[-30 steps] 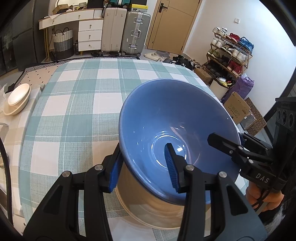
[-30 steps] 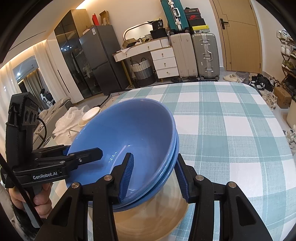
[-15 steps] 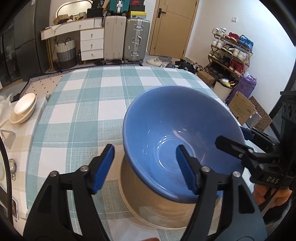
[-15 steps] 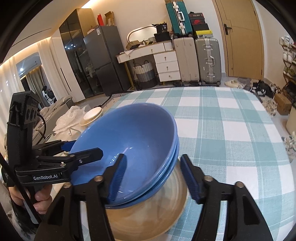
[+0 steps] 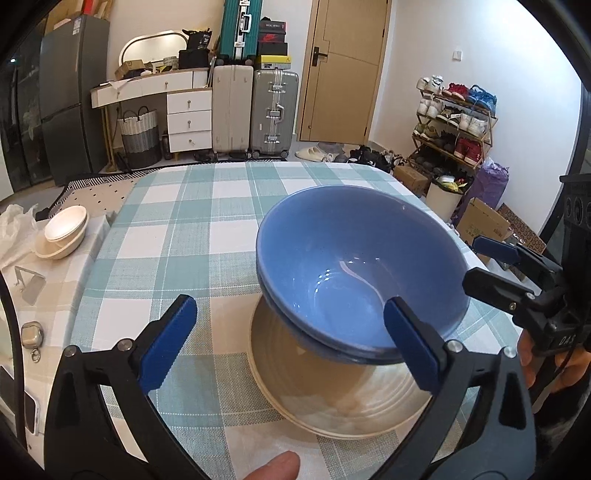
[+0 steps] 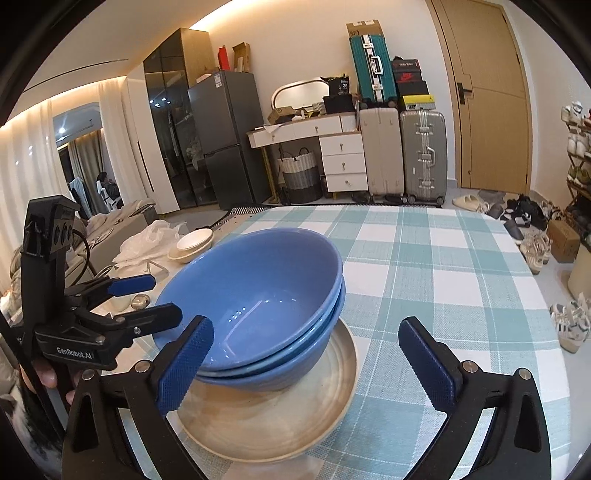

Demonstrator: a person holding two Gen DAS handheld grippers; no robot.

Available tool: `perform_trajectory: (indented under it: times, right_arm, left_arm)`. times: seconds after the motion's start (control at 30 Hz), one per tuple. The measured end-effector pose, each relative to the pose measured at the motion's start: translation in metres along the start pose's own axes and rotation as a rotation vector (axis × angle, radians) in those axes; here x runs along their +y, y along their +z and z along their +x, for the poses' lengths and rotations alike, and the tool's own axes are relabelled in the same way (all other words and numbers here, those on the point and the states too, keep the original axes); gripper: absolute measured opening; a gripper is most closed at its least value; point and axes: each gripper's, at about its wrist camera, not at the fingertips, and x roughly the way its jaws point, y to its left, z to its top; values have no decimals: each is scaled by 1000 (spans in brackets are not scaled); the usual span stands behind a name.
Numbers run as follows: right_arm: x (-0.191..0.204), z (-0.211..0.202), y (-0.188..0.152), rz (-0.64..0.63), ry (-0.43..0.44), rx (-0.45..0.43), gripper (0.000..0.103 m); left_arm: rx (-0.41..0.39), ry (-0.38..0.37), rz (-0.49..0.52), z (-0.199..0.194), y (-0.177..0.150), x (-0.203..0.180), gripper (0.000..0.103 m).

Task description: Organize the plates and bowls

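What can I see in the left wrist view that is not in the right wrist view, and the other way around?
Only the left wrist view shows the shoe rack, the purple bag beside it and a fingertip at the bottom edge.

Only the right wrist view shows the white curtains and the lit ceiling strip.

Both show the two stacked blue bowls on the beige plate, the checked tablecloth, the small cream bowls, the suitcases, the door, and both tongs, left and right, opening with their pads off the bowls.
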Motion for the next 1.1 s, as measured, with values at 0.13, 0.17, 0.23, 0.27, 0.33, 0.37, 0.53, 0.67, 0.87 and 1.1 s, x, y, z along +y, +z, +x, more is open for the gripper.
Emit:
perform_trajectory:
  times: [0.13,0.17,0.23,0.27,0.33,0.37,0.53,0.67,0.87,1.1]
  right_arm:
    - [0,-8,-7,-22,26,-32,102]
    - [1,-11,-8,-25,33,-40,102]
    - [0,-15,-11,-30,47,-60,102]
    - [0,-16,-12,-32,50,-63,102]
    - [-2,-17,-15,-41,49,-71,102]
    - [-3,-19,-17,-45,49,-75,102]
    - [-9,-25,-24,-54,65,-102,102]
    - [-15,-29,-29,-58,76,-119,102]
    - [-20,-35,-40,-82,80,-139,102]
    - [-26,-34,-47,-84,94,-144,102]
  left_arm:
    - [-45,-2,1,-12,-11,4,101]
    - [-55,0,3,-16,-13,4,101]
    - [-71,5,12,-21,-16,4,101]
    - [-82,9,17,-24,-18,4,101]
    - [-97,13,30,-30,-21,3,101]
    - [-105,18,33,-32,-23,4,101]
    - [-122,11,23,-39,-30,10,101]
    - [-143,24,26,-42,-37,14,101]
    - [-164,38,34,-45,-46,19,101]
    - [-210,40,29,-44,-56,25,101]
